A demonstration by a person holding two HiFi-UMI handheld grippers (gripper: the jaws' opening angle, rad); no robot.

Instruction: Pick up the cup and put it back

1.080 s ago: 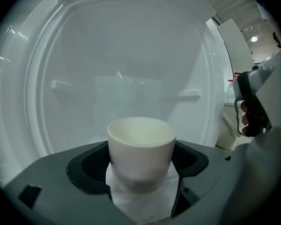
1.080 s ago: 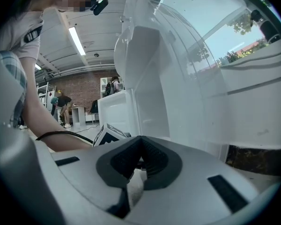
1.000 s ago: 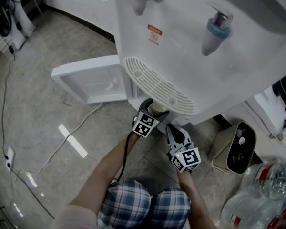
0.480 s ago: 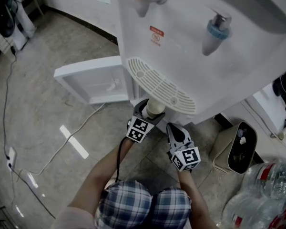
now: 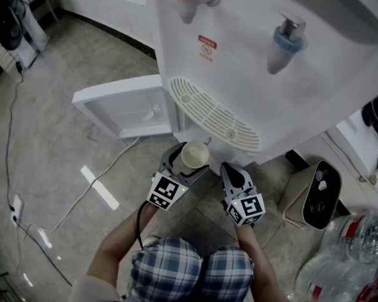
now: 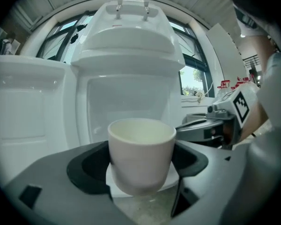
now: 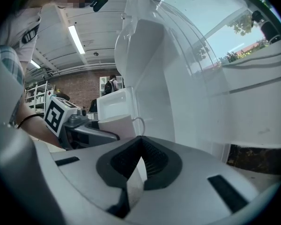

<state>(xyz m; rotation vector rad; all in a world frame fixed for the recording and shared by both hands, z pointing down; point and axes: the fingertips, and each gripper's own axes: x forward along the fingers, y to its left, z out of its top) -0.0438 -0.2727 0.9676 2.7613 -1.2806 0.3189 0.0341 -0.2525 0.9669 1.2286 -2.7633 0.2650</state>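
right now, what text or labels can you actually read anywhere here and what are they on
No text is legible.
Red-and-white sticker on the water dispenser: too small to read.
Red labels on the water bottles: blurred, unreadable.
Cup in the left gripper: no print showing.

Red-and-white sticker (image 5: 206,44) on water dispenser (image 5: 239,68) front, print too small for me to read, square coded markers on left gripper (image 5: 190,161) and right gripper (image 5: 229,168), no letters.

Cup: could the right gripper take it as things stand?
Probably not yet: the cup sits clamped in the left gripper, and the right gripper, close beside it, has its jaws together.
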